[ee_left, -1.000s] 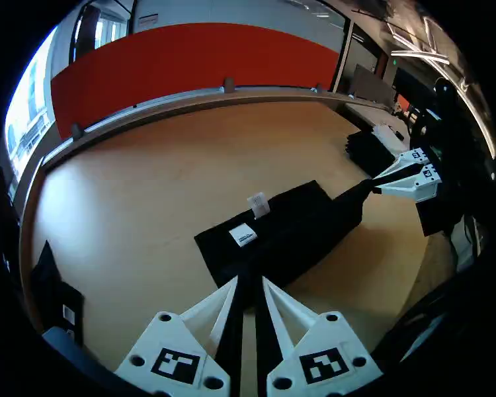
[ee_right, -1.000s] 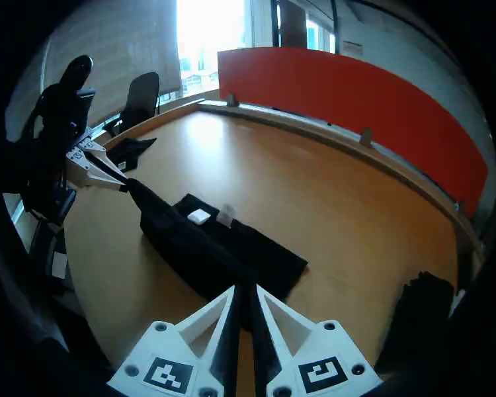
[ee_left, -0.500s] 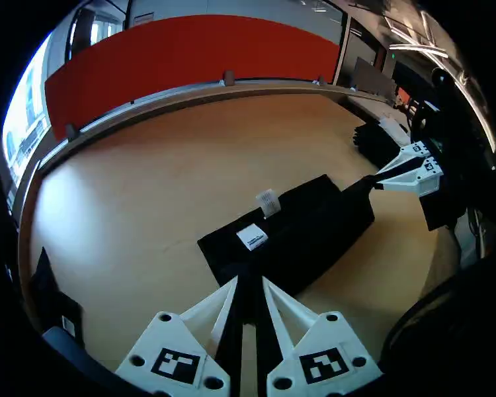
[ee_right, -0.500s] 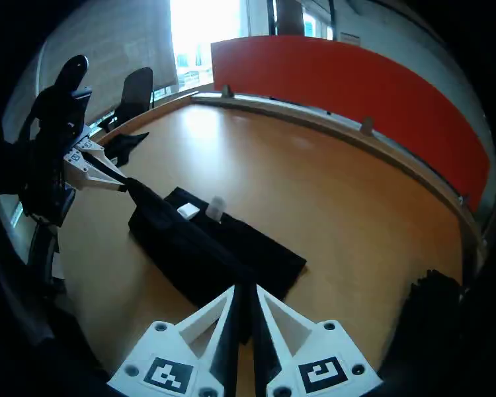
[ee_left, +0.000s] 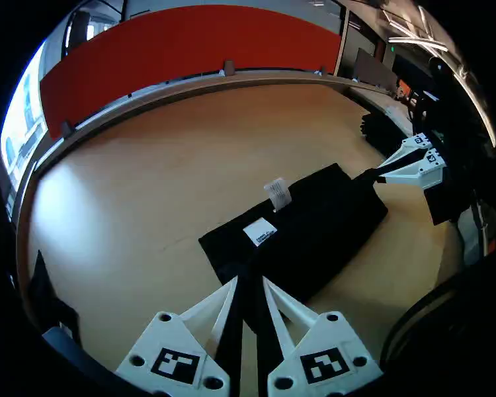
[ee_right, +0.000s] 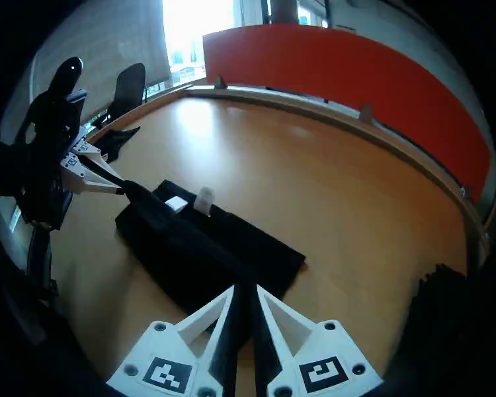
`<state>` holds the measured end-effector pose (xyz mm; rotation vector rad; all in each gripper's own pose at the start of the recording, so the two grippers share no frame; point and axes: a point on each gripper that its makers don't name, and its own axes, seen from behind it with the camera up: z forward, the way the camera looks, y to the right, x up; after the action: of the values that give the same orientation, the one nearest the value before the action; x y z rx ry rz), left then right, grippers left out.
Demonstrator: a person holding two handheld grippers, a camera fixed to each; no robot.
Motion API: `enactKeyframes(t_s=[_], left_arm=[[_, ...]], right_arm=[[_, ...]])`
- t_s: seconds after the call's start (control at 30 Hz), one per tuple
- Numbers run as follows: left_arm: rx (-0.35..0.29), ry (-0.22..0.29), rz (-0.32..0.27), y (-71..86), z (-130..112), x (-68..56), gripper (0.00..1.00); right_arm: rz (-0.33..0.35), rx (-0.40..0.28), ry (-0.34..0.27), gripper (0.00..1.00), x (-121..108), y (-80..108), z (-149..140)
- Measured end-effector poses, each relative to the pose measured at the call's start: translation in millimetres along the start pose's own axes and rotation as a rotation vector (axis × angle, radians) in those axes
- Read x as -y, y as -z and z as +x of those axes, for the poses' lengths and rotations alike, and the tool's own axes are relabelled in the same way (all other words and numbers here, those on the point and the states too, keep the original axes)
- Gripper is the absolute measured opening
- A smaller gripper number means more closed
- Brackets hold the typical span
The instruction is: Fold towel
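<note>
1. Lying slantwise across the middle of the left gripper view, the black towel point(ee_left: 314, 221) rests flat on the wooden table point(ee_left: 149, 185), with a white label point(ee_left: 260, 233) and a small upright tag point(ee_left: 278, 193) on its upper face.
2. At the bottom centre of that view, the left gripper point(ee_left: 250, 283) has its fingers drawn almost together, with the near corner of the towel pinched between them.
3. At the right edge of the same view, the right gripper point(ee_left: 382, 176) clamps the towel's far corner, its jaws closed to a sliver.
4. In the right gripper view, the right gripper sits at the bottom centre, nipping the towel's corner, and the towel runs up and left from it.
5. At the left of that view, the left gripper grips the opposite corner.
6. A red partition point(ee_left: 182, 46) spans the top of the left gripper view, behind the table's far edge.
7. A dark pile of cloth point(ee_left: 380, 129) sits at the upper right.
</note>
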<state>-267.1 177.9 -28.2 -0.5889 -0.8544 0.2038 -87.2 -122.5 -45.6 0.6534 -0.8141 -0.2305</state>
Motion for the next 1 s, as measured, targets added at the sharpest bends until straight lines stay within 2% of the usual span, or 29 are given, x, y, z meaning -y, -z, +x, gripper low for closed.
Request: enactKeyframes(t_s=[0.37, 0.57, 0.83, 1.0], left_arm=[[0.005, 0.012, 0.026, -20.0, -0.9, 8.6, 0.12], [0.012, 0.018, 0.038, -25.7, -2.3, 11.4, 0.2], [0.01, -0.002, 0.069, -30.4, -1.6, 19.7, 0.29], [0.009, -0.013, 0.092, -31.1, -1.2, 25.6, 0.31]], right_arm=[[-0.049, 0.008, -0.034, 0.13, -9.3, -17.9, -3.6], [-0.085, 0.01, -0.041, 0.19, -16.8, -23.3, -6.0], [-0.124, 0.022, -0.043, 0.46, -27.5, -24.8, -11.0], [-0.144, 0.027, -0.041, 0.6, -35.3, -25.2, -12.8]])
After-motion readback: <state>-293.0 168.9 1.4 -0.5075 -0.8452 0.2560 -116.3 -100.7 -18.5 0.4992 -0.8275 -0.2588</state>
